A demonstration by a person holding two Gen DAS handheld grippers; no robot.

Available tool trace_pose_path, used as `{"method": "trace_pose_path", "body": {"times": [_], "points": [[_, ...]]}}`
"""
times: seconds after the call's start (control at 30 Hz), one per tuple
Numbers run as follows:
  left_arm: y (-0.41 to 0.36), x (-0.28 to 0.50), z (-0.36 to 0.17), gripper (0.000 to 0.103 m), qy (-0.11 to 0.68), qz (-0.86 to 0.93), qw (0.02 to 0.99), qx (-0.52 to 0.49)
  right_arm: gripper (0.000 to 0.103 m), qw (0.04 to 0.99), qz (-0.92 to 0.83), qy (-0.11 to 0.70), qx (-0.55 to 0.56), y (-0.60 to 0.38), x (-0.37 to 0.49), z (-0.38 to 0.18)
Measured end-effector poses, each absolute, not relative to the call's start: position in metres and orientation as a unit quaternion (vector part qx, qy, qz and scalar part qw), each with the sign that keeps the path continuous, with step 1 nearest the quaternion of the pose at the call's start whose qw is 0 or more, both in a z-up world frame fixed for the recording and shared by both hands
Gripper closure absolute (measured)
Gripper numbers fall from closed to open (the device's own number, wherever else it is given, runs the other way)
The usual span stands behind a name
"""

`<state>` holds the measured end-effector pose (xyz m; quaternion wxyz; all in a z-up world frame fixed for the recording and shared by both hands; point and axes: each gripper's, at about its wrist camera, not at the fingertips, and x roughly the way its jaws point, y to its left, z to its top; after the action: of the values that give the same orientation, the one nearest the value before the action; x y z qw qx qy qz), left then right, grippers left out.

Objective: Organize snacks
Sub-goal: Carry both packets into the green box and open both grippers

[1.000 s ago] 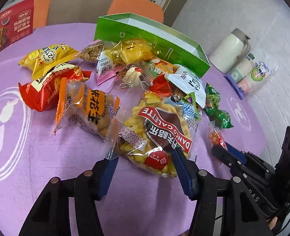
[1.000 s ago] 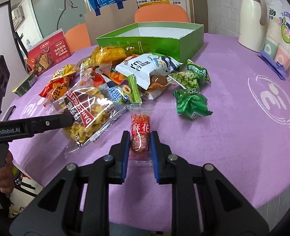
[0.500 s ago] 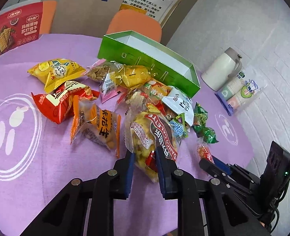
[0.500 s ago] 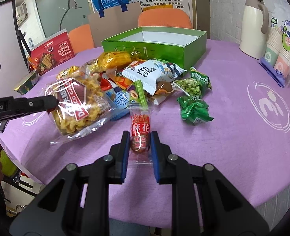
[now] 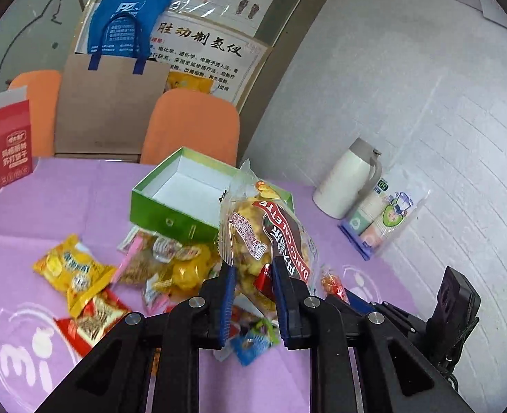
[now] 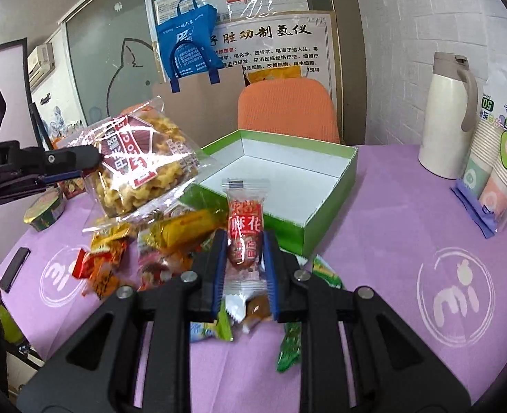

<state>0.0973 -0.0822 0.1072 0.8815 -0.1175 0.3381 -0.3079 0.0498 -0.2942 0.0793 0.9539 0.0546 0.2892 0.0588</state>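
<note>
Left gripper (image 5: 251,284): clamped on the lower end of a clear bag of yellow twisted biscuits (image 5: 265,230) with a red label; bag held in the air above the snack pile (image 5: 157,265), in front of the near wall of the green box (image 5: 170,216). Same bag seen from the right wrist view (image 6: 139,168), pinched at its left end, hanging left of the box and clear of the cloth.

Right gripper (image 6: 243,268): closed on a small clear packet with a red label (image 6: 244,227); packet upright between the blue pads, lifted off the purple tablecloth (image 6: 391,241), in line with the near edge of the green box (image 6: 322,220).

Green box: open, white inside, nothing in it, at the far side of the pile.

Remaining snacks: loose on the cloth below both grippers, yellow, red and green packets mixed.

Right of the box: white jug (image 6: 449,113), with a pack of paper cups (image 6: 494,172) just beside it.
</note>
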Motion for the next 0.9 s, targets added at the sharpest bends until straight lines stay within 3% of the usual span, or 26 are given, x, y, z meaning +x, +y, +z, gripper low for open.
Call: {"method": "trace_pose_path", "body": {"times": [0.43, 0.53, 0.6, 0.63, 0.67, 0.7, 0.8, 0.9], "points": [[-0.157, 0.239, 0.070, 0.082, 0.415, -0.272, 0.862, -0.102, 0.080, 0.930, 0.050, 0.352, 0.095, -0.332, 0.152, 0.045], [-0.168, 0.251, 0.055, 0.081, 0.428, -0.266, 0.859, -0.083, 0.069, 0.934, 0.054, 0.348, 0.056, -0.325, 0.157, 0.042], [-0.171, 0.253, 0.049, 0.074, 0.425, -0.263, 0.863, -0.078, 0.030, 0.941, 0.050, 0.333, 0.035, -0.322, 0.154, 0.044], [-0.170, 0.253, 0.048, 0.053, 0.421, -0.261, 0.865, -0.081, 0.027, 0.944, 0.052, 0.325, 0.032, -0.322, 0.152, 0.044], [-0.170, 0.253, 0.047, 0.014, 0.420, -0.253, 0.868, -0.083, 0.026, 0.946, 0.057, 0.317, 0.032, -0.322, 0.150, 0.045], [-0.168, 0.251, 0.048, 0.001, 0.414, -0.236, 0.875, -0.084, 0.024, 0.947, 0.061, 0.312, 0.033, -0.322, 0.146, 0.046], [-0.167, 0.244, 0.053, 0.000, 0.386, -0.214, 0.895, -0.058, 0.011, 0.948, 0.057, 0.311, 0.033, -0.323, 0.140, 0.046], [-0.165, 0.237, 0.055, 0.000, 0.382, -0.211, 0.899, -0.046, 0.009, 0.947, 0.051, 0.316, 0.030, -0.318, 0.132, 0.048]]}}
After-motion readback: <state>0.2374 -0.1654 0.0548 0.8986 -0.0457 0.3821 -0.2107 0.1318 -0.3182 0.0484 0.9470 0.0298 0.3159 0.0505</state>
